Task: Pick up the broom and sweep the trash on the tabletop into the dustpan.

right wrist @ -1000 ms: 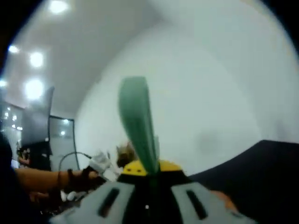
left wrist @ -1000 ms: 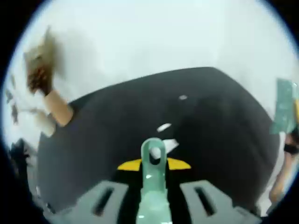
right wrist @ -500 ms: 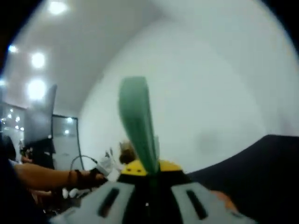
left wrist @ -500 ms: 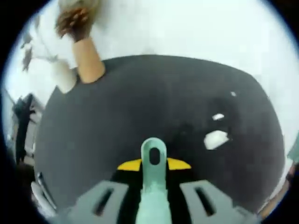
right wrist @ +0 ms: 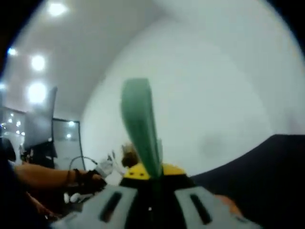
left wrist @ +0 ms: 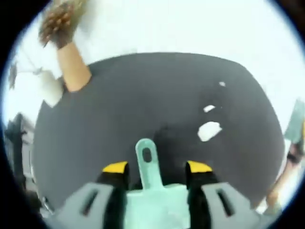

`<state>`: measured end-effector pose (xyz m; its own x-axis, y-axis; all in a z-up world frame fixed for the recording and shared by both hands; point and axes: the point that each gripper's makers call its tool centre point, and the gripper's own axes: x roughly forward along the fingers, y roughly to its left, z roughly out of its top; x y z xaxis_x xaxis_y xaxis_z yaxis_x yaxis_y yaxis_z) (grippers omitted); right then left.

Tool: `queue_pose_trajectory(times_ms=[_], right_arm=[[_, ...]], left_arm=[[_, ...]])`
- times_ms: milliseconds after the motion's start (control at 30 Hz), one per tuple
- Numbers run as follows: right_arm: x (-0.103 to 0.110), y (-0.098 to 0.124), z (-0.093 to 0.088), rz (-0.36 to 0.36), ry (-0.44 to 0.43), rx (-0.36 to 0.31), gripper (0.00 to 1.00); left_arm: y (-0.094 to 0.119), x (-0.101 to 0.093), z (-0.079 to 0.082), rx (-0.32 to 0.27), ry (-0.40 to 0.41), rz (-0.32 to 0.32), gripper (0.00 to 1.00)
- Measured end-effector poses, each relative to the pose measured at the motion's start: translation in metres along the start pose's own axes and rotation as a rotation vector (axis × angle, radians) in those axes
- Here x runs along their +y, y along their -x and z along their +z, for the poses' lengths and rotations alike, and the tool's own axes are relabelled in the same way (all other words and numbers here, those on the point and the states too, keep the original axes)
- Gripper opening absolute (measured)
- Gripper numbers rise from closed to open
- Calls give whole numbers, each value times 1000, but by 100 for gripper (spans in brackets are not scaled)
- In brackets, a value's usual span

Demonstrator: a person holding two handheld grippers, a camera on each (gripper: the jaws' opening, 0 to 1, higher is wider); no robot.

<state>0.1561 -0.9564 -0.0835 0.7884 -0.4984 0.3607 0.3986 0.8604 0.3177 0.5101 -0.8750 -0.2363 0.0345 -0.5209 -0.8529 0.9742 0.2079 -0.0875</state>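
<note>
A mint-green dustpan handle [left wrist: 145, 156] with a hang hole lies between the jaws of my left gripper [left wrist: 157, 167], widening into the pan at the bottom of the left gripper view. The jaws stand apart on either side of it, so the gripper is open. Beyond it, three white paper scraps [left wrist: 208, 130] lie on the black tabletop [left wrist: 143, 95], to the right of the handle. My right gripper [right wrist: 151, 172] is shut on the darker green broom handle [right wrist: 139, 124], which rises up against a white wall. The broom's bristles are hidden.
A person's forearm [left wrist: 72, 71] reaches over the table's far left edge, with a blurred brown thing [left wrist: 57, 24] above it. A teal object [left wrist: 298, 121] shows at the right edge. In the right gripper view, a gloved hand [right wrist: 90, 180] is at the left and black tabletop [right wrist: 267, 176] at the lower right.
My left gripper's jaws have spread apart from around the mint handle, which now sits lower between them. The left view has shifted a little. The right gripper still holds the broom handle.
</note>
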Motion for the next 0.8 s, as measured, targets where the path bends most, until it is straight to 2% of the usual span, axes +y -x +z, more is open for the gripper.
queue_pose_trajectory(times_ms=[33, 67, 167, 200, 233, 267, 300, 400, 433, 467, 500, 567, 633, 667, 800], right_arm=[[0, 0, 0, 0, 2, 1, 5], [0, 2, 0, -3, 6, 0, 5], [0, 3, 1, -6, 23, -5, 6], [0, 3, 2, -6, 25, -5, 6], [0, 4, 2, -7, 29, -4, 6], [1, 4, 2, -9, 32, -6, 6], [1, 4, 2, -10, 34, -5, 6], [1, 4, -1, -16, 42, 0, 6], [2, 3, -2, -19, 46, 3, 6], [2, 3, -3, -19, 48, 6, 6], [3, 3, -4, -20, 51, 9, 6], [4, 2, -6, -21, 54, 13, 6], [5, 2, -8, -22, 60, 18, 6], [5, 1, -8, -21, 63, 19, 6], [6, 1, -8, -22, 67, 22, 6]], left_arm=[[4, 0, 3, -14, -48, -8, 51], [10, -1, 1, -1, -86, -5, 51], [24, -6, 9, -34, -322, 13, 48], [28, -12, 14, -70, -446, 5, 47], [32, -17, 10, -55, -492, -9, 47], [34, -22, 12, -72, -505, -14, 50], [36, -27, 14, -100, -605, -28, 50], [38, -26, 13, -116, -745, -5, 46], [36, -20, 6, -69, -709, 15, 46], [33, -18, 3, -54, -708, 13, 46], [32, -16, -3, -26, -744, 1, 46], [28, -9, -9, 5, -737, 4, 45], [27, -2, -17, 32, -772, -4, 40], [26, -1, -21, 38, -814, -22, 38], [25, 3, -46, 93, -841, -115, 36]])
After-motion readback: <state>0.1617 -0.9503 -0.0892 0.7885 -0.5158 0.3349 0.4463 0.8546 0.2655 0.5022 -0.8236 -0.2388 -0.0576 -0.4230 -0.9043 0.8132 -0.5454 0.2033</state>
